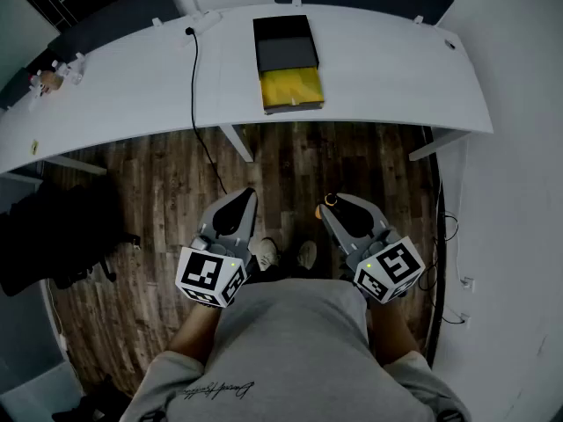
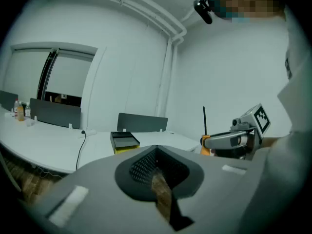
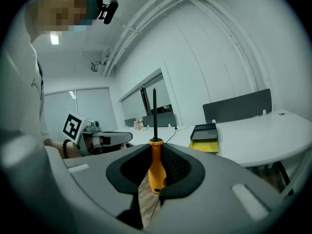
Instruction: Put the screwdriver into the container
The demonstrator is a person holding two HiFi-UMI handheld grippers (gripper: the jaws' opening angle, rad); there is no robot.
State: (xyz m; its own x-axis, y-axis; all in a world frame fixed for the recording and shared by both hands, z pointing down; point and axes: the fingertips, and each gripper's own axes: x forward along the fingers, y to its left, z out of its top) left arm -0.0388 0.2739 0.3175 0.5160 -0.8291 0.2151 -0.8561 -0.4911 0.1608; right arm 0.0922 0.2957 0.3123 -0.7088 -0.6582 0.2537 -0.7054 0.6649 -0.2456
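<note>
The screwdriver (image 3: 156, 167) has an orange handle and a thin black shaft that points straight up. My right gripper (image 3: 156, 152) is shut on its handle. In the head view the right gripper (image 1: 327, 207) hangs over the wooden floor in front of me, with the orange handle (image 1: 320, 210) at its tip. My left gripper (image 1: 249, 197) is beside it, shut and empty; in its own view the left gripper (image 2: 156, 150) holds nothing. The container (image 1: 288, 64) is a black and yellow box on the white table (image 1: 387, 77), well ahead of both grippers.
A black cable (image 1: 195, 77) runs across the table and down to the floor. Small bottles (image 1: 48, 79) stand at the table's far left. A black chair (image 1: 53, 236) is on my left, a wall on my right. My shoes (image 1: 286, 255) show between the grippers.
</note>
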